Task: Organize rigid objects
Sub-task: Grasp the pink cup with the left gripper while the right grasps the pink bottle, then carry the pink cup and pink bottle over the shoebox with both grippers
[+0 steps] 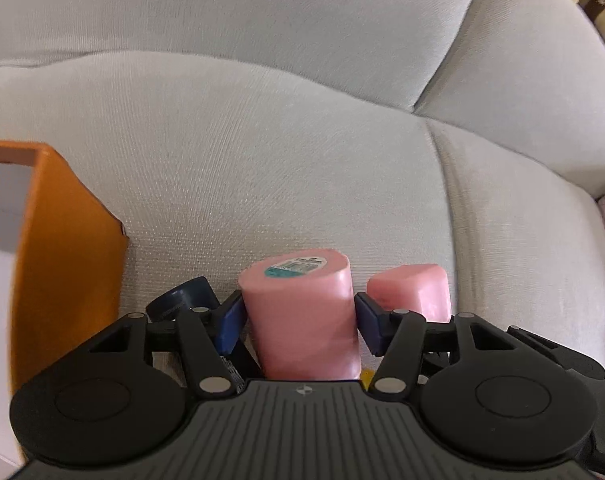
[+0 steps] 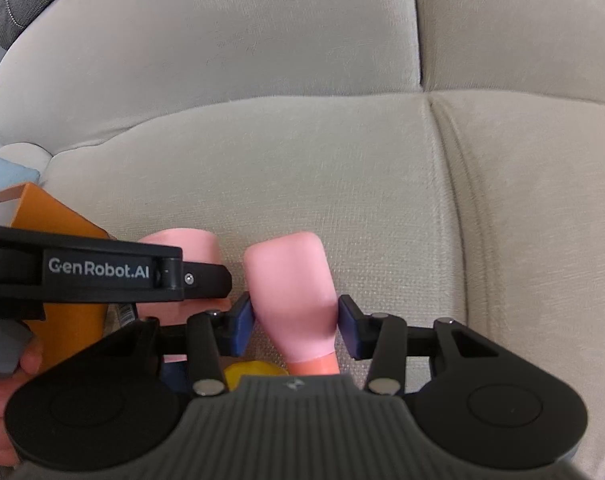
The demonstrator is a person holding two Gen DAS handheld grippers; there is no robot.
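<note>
I am holding the left claw (image 1: 300,316) around the larger pink bottle (image 1: 302,312), its blue pads (image 1: 232,324) pressing both sides; the bottle is standing over the sofa cushion (image 1: 262,168) beside an orange box (image 1: 66,260). My right claw (image 2: 296,320) is gripping the smaller pink bottle (image 2: 294,296) just beside it. A dark cap (image 1: 182,298) is lying near the box.
</note>
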